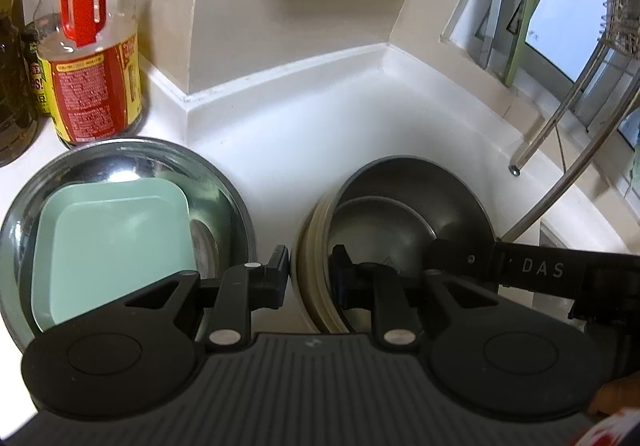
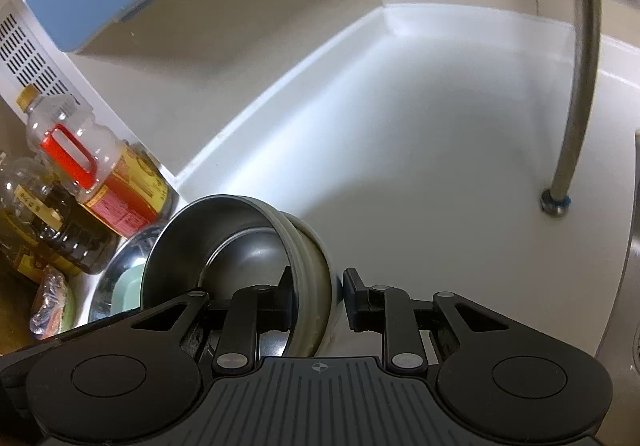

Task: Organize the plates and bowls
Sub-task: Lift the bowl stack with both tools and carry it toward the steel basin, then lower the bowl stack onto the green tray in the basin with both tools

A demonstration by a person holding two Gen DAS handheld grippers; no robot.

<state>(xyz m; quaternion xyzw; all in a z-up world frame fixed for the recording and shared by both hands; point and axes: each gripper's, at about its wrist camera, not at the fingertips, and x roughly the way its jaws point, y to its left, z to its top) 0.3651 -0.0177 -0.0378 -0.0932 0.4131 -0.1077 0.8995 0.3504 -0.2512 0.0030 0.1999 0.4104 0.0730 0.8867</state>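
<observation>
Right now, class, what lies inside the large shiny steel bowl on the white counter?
A pale green square plate leans tilted inside the large shiny steel bowl. The plate covers most of the bowl's bottom, so anything beneath it cannot be seen.

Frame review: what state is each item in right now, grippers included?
beige-sided steel bowl: tilted steeply, clamped at its rim from both sides.
left gripper: shut on the bowl's near rim.
right gripper: shut on the bowl's wall.
large steel bowl: upright, holding a plate.
mint square plate: leaning inside the large steel bowl.
oil bottle: upright.
</observation>
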